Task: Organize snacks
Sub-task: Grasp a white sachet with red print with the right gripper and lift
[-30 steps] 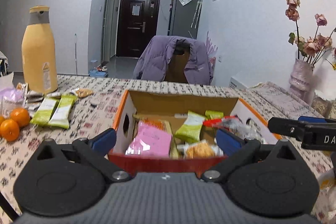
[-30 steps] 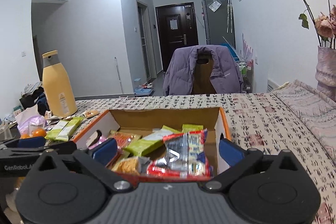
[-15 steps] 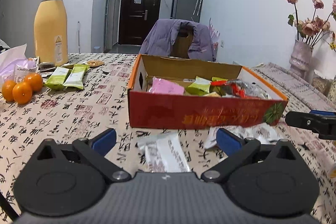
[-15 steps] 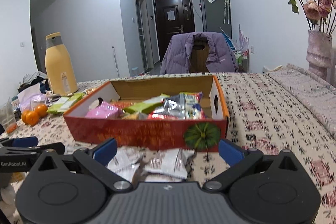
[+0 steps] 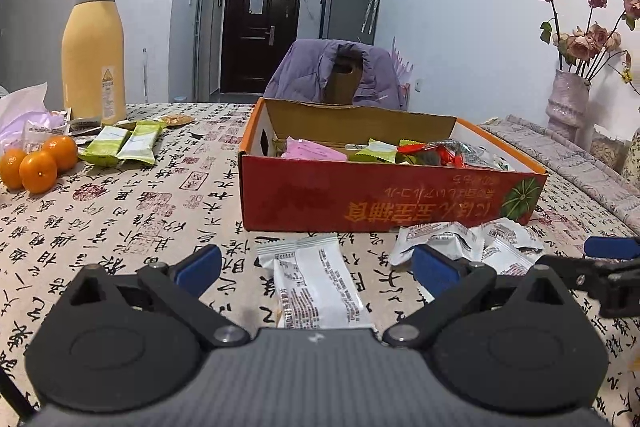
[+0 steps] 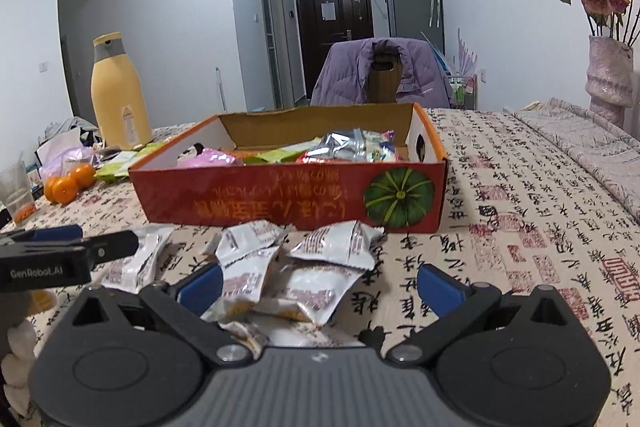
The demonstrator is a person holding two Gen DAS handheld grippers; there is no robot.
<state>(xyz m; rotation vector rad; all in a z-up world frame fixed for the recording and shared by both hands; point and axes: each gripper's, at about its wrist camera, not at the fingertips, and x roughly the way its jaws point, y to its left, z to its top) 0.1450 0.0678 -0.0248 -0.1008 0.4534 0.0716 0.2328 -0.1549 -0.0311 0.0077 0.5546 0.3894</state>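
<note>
A red cardboard box (image 5: 384, 199) (image 6: 280, 205) holds several snack packets in pink, green, red and silver. White snack packets lie on the tablecloth in front of it. My left gripper (image 5: 316, 265) is open and low over one flat white packet (image 5: 316, 287). My right gripper (image 6: 320, 281) is open over a pile of white packets (image 6: 296, 267). Each gripper shows at the edge of the other's view. Two green packets (image 5: 120, 147) lie far left.
A tall yellow bottle (image 5: 94, 47), three oranges (image 5: 38, 165) and a plastic bag stand at the left. A vase of dried roses (image 5: 568, 99) stands at the right. A chair with a purple jacket (image 5: 336, 75) is behind the table. A glass (image 6: 16, 195) is at the left edge.
Both grippers have pulled back from over the box and come down to the white packets in front of it. Both stay open.
</note>
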